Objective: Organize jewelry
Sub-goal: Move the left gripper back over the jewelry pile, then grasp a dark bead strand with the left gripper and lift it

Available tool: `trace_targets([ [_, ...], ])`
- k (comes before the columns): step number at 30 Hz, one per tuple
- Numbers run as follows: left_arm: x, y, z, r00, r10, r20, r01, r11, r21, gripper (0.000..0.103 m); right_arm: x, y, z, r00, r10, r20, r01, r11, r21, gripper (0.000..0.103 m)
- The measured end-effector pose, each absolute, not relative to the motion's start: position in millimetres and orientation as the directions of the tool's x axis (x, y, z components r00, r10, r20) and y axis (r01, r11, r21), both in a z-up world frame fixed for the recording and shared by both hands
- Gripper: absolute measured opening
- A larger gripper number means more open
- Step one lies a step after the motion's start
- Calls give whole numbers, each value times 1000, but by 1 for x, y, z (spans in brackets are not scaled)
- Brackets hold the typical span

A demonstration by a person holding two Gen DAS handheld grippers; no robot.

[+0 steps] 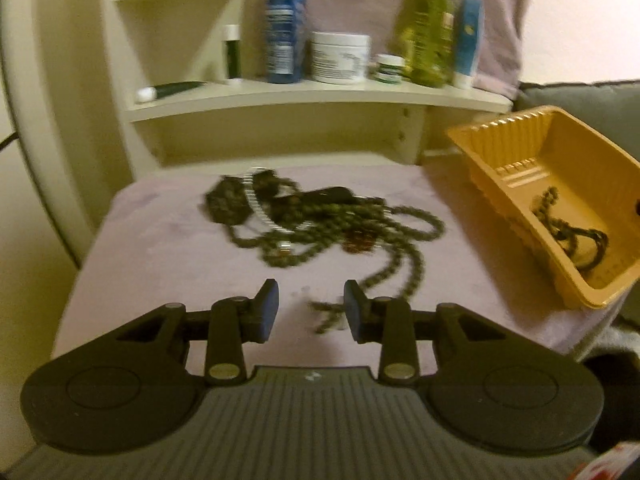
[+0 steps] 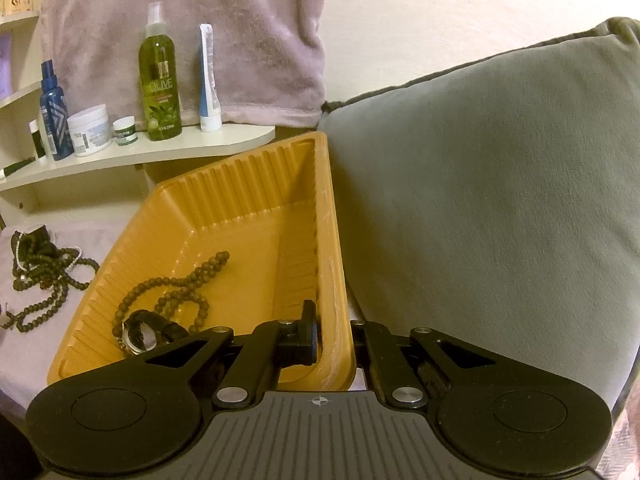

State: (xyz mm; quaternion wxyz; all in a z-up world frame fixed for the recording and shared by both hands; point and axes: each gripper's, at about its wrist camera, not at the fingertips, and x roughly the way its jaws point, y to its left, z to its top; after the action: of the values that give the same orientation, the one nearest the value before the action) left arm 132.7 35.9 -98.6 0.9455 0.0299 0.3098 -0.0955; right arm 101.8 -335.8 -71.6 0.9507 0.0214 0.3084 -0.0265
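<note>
A tangle of dark bead necklaces and a silver bracelet (image 1: 316, 220) lies on the mauve cloth (image 1: 160, 248); it also shows in the right wrist view (image 2: 44, 272). My left gripper (image 1: 311, 308) is open just short of the pile, a bead strand end between its fingertips. An orange plastic tray (image 1: 560, 160) stands at the right, tilted, with a bead necklace (image 2: 180, 284) and a watch (image 2: 140, 334) inside. My right gripper (image 2: 332, 340) is shut on the tray's right wall (image 2: 332, 280), one finger inside, the other hidden outside.
A cream shelf (image 1: 320, 96) behind the cloth carries bottles, jars and a tube, among them a green olive bottle (image 2: 160, 76). A grey cushion (image 2: 480, 200) lies against the tray's right side. A mauve towel (image 2: 192, 32) hangs behind the shelf.
</note>
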Motion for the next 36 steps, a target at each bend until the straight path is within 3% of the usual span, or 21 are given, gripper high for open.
trace_targets([
  [9, 155, 7, -112, 760, -178, -624, 283, 956, 72, 29, 105, -337, -73, 804, -41, -593, 66, 998, 19, 4],
  [15, 158, -4, -118, 736, -185, -651, 357, 923, 140, 21, 105, -338, -74, 802, -42, -596, 68, 997, 22, 4],
  [18, 160, -3, -116, 713, -201, -671, 383, 914, 132, 6, 106, -339, -74, 802, -42, -596, 69, 997, 22, 4],
  [21, 159, -3, -111, 713, -188, -675, 384, 911, 152, 6, 106, -339, -74, 802, -43, -595, 69, 997, 22, 5],
  [36, 153, 26, 27, 859, -250, -448, 357, 918, 173, 6, 99, -336, -69, 815, -40, -579, 67, 997, 27, 4],
])
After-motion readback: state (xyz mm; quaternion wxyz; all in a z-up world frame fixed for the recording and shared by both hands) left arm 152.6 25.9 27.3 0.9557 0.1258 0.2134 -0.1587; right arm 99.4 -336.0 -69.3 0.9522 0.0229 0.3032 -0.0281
